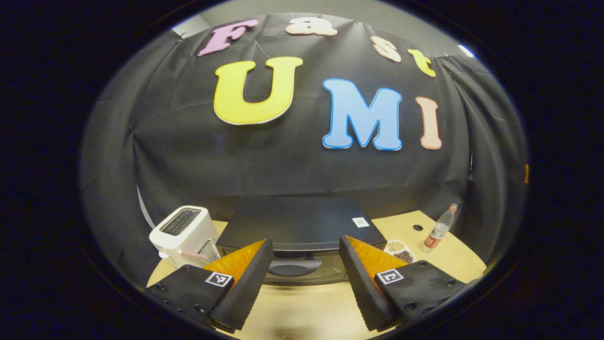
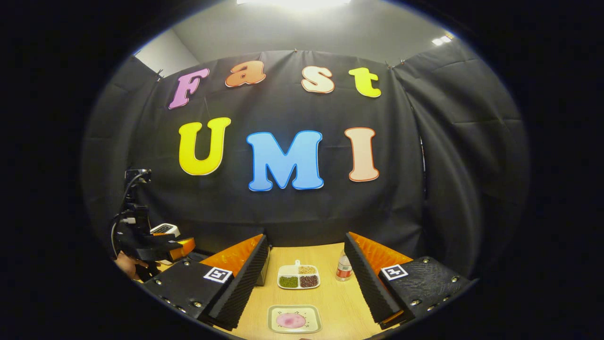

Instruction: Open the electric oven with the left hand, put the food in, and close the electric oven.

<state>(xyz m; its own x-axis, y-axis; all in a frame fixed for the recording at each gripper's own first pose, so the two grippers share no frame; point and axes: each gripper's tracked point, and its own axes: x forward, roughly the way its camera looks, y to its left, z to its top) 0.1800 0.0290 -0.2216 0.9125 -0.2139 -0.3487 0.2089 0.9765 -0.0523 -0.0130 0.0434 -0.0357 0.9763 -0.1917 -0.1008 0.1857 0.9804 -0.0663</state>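
The black electric oven sits on the wooden table straight ahead in the left gripper view, its door shut and the door's front showing low between my fingers. My left gripper hovers open just in front of and above it, holding nothing. In the right gripper view the food, a pink round piece on a small square plate, lies on the table near me. My right gripper is open above it and empty. The left gripper, held by a hand, shows far left.
A white toaster stands left of the oven. Right of the oven lie a divided dish of grains and an upright water bottle. The table ends at the black cloth wall behind.
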